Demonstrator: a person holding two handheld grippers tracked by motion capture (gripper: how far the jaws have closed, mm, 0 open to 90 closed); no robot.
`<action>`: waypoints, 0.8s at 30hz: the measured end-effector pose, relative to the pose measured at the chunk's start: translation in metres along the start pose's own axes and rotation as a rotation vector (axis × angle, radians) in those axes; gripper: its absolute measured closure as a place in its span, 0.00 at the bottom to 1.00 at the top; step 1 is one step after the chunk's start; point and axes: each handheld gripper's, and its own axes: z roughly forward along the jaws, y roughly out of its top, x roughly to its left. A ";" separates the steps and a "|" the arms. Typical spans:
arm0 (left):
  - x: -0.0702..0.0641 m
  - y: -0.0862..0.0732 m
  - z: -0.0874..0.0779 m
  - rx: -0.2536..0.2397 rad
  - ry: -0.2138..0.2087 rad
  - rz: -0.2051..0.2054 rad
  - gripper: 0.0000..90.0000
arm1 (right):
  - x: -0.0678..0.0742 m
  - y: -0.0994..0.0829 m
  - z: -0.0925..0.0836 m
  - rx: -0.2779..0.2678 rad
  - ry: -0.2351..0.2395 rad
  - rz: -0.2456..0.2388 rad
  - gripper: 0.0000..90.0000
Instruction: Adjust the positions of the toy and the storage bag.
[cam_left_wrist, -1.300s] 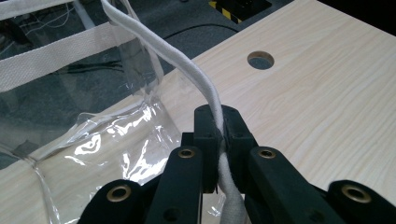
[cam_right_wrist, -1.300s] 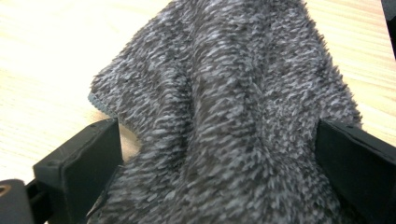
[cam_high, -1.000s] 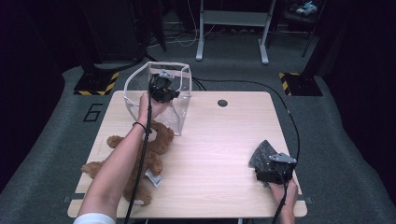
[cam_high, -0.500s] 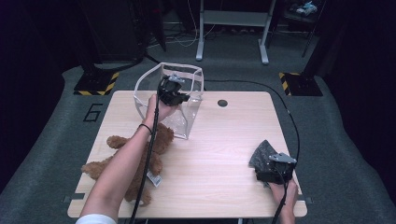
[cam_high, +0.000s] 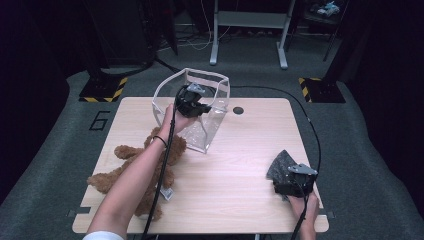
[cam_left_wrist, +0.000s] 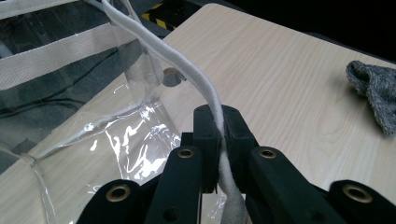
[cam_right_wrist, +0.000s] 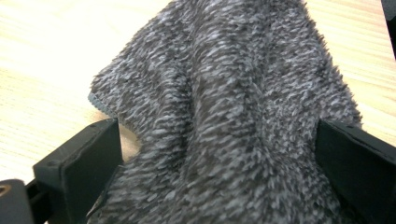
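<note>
Clear plastic bag, high view: see-through, white-trimmed, standing open at the table's far edge, its rim held by the left gripper.
Left gripper view: jaws clamped on the bag's white strap.
Right gripper view: jaws wide around a grey fuzzy cloth, not pressing it.

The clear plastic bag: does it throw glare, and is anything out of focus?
Left gripper view: white glints on the crinkled clear plastic bag, its white strap sharp between the shut jaws. Right gripper view: the fuzzy grey cloth sits close and slightly soft. High view: the pale wooden table is evenly lit, the surroundings dark.
</note>
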 end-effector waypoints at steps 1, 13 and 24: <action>-0.001 0.001 0.001 0.000 -0.007 0.000 0.95 | 0.000 0.000 0.000 0.000 0.000 -0.001 0.01; -0.004 0.007 -0.007 -0.032 0.001 -0.045 0.47 | 0.000 0.000 0.000 0.002 -0.001 0.003 0.01; 0.025 0.006 -0.055 -0.053 0.153 -0.147 0.28 | 0.000 0.000 0.000 0.002 -0.001 0.002 0.01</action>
